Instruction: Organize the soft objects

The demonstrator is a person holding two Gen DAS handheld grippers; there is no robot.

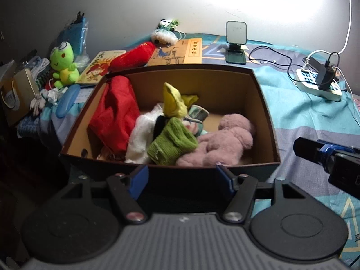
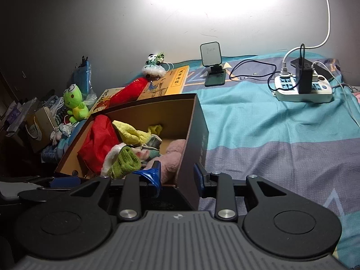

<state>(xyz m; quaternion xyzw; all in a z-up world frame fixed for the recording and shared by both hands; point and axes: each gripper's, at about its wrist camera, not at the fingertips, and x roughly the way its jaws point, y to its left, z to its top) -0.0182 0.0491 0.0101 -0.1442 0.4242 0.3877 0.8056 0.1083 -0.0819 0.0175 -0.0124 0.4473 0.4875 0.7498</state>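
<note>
A brown cardboard box (image 1: 202, 83) stands on the bed. It holds a red cloth (image 1: 114, 117), a yellow sock (image 1: 173, 101), a green knitted sock (image 1: 173, 144), a white fluffy piece (image 1: 140, 135) and a pink plush toy (image 1: 227, 139). My left gripper (image 1: 182, 177) is open, wide and empty, just in front of the box's near wall. My right gripper (image 2: 176, 176) straddles the box's right wall (image 2: 198, 121) at the near corner. One pad is inside and the other outside, and it is shut on that wall. A green frog plush (image 1: 63, 64), a red plush (image 1: 132, 55) and a panda doll (image 1: 165, 31) lie outside the box.
Two books (image 1: 177, 52) lie behind the box. A phone stand (image 1: 236, 42) and a power strip (image 1: 319, 83) with cables sit at the back right. A paper bag (image 1: 18, 94) and clutter crowd the left edge. Bedsheet (image 2: 281, 146) stretches to the right of the box.
</note>
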